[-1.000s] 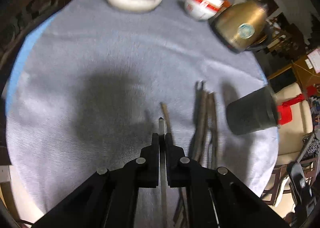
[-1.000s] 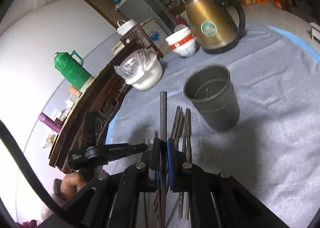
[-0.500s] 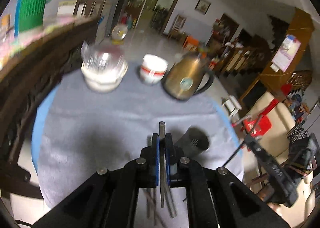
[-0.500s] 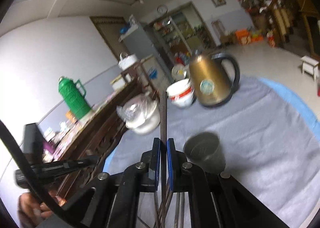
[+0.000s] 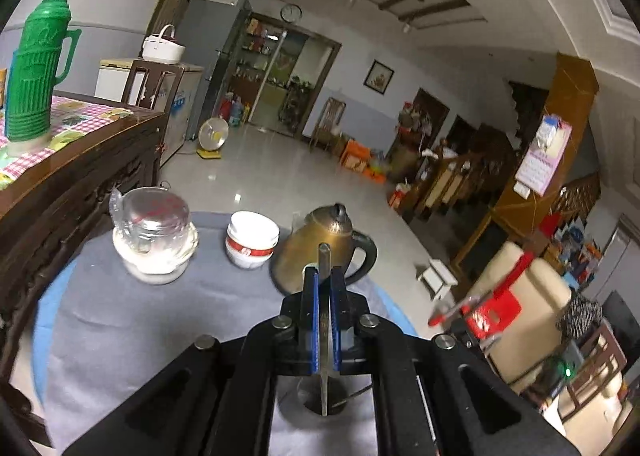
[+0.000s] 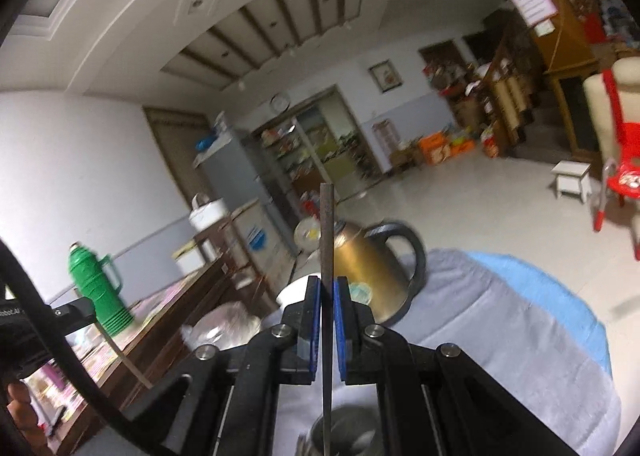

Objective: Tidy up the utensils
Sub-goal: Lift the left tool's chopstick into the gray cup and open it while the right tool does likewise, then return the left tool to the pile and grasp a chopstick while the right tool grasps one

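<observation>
The dark metal cup (image 6: 344, 432) served as landmark throughout. Each claw pinched one utensil: the left gripper (image 5: 325, 288) was pressed onto a flat metal utensil (image 5: 324, 256), upright, its lower end hanging directly above or just inside the cup (image 5: 322, 396); the right gripper (image 6: 328, 296) was pressed onto a thin dark chopstick-like rod (image 6: 327, 224), likewise upright, its lower end reaching into the cup mouth. Count: two utensils held, one per claw; one cup; whether more utensils already stood inside the cup could not be told, the interior being blurred and cut by the frame edge. Judged risks: both sticks were aimed at the same narrow mouth, so they could knock each other or catch the rim on release; a rim strike could tip the cup on the soft grey cloth (image 5: 132, 320); a slim rod let go while tilted might bounce out. The pinch sat near mid-length on each, so a loosened grip could let either pivot. Beyond the cup stood one brass kettle (image 5: 324, 240), one white bowl with red band (image 5: 250, 240) left of the kettle, one glass-lidded white pot (image 5: 154, 236) further left. One green thermos (image 5: 34, 68) stood on the side cabinet, well apart from the cup.
</observation>
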Demonstrator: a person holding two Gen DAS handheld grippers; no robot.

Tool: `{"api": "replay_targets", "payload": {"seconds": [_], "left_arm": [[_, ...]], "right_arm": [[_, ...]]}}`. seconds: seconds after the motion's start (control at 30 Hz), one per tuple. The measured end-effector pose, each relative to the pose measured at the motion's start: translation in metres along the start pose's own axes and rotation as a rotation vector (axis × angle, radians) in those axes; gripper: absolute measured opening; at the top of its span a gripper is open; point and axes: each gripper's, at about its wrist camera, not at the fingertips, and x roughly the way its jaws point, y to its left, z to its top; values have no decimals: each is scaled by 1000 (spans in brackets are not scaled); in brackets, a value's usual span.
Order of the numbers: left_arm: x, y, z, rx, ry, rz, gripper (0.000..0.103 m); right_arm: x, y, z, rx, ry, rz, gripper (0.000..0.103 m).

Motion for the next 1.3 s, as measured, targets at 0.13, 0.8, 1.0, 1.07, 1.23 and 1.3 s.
{"api": "replay_targets", "payload": {"seconds": [0.13, 0.8, 1.0, 1.07, 1.23, 1.3], "left_arm": [[28, -1, -14, -6, -11, 21, 5], [29, 72, -78, 103, 255, 127, 55], [38, 142, -131, -45, 456, 210, 55], [51, 159, -150, -107, 540, 224, 55], [71, 173, -180, -155, 638, 245, 54], [76, 171, -186, -143, 652, 248, 55]], "right_arm": [[16, -4, -3, -26, -11, -45, 7], [-1, -37, -55, 27, 290, 142, 72], [-14, -31, -99, -5, 470, 205, 37], [-10, -24, -123, -25, 544, 198, 36], [17, -10, -186, -61, 761, 174, 19], [25, -9, -209, -62, 827, 163, 18]]}}
